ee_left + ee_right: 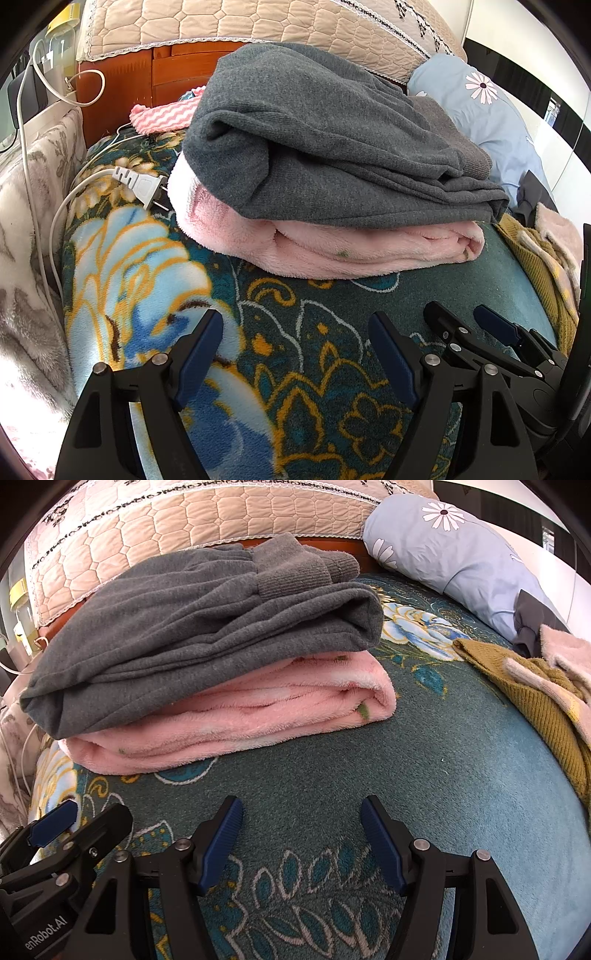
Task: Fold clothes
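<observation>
Both jaws apart, empty, over blanket; folded grey garment on pink fleece lies beyond.

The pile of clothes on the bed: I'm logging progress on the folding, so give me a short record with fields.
stack: grey garment folded on top of a folded pink fleece
surface: floral blanket
unfolded: mustard knit lying to the right, apart from the stack
left gripper: open, empty
right gripper: open, empty
nearby: white plug left of the stack
</observation>
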Action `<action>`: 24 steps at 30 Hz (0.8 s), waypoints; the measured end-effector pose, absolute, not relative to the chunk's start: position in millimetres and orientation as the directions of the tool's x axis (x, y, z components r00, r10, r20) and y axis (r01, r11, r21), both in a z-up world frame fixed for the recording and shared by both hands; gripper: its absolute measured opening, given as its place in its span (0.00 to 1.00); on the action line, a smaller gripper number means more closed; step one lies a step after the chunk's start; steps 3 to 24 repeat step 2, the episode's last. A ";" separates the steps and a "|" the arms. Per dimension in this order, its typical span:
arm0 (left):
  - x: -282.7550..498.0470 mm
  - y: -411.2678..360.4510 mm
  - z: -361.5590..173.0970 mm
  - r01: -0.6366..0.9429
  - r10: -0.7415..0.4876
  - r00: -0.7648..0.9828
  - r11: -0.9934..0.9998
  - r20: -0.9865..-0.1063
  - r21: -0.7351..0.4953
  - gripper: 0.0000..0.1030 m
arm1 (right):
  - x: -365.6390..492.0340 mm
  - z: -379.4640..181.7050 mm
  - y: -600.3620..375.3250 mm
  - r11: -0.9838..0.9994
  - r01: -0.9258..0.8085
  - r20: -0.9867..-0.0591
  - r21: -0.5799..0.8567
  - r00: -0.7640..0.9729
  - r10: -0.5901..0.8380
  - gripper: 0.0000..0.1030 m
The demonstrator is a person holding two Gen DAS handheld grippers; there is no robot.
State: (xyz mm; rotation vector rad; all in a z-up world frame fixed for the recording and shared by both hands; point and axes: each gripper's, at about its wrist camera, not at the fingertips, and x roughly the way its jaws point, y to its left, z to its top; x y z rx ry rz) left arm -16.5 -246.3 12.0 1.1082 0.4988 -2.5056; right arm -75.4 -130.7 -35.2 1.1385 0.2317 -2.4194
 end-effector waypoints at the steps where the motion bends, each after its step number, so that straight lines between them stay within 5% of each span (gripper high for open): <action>1: -16.2 -246.2 12.1 0.452 -0.176 -0.631 -0.875 -0.756 -0.173 0.79 | -75.4 -35.3 -130.7 -0.883 0.468 -0.764 0.039 -0.556 -0.329 0.69; 24: -16.1 -246.0 12.2 0.452 -0.177 -0.632 -0.875 -0.755 -0.173 0.79 | -75.3 -35.4 -130.4 -0.883 0.468 -0.764 0.039 -0.556 -0.329 0.69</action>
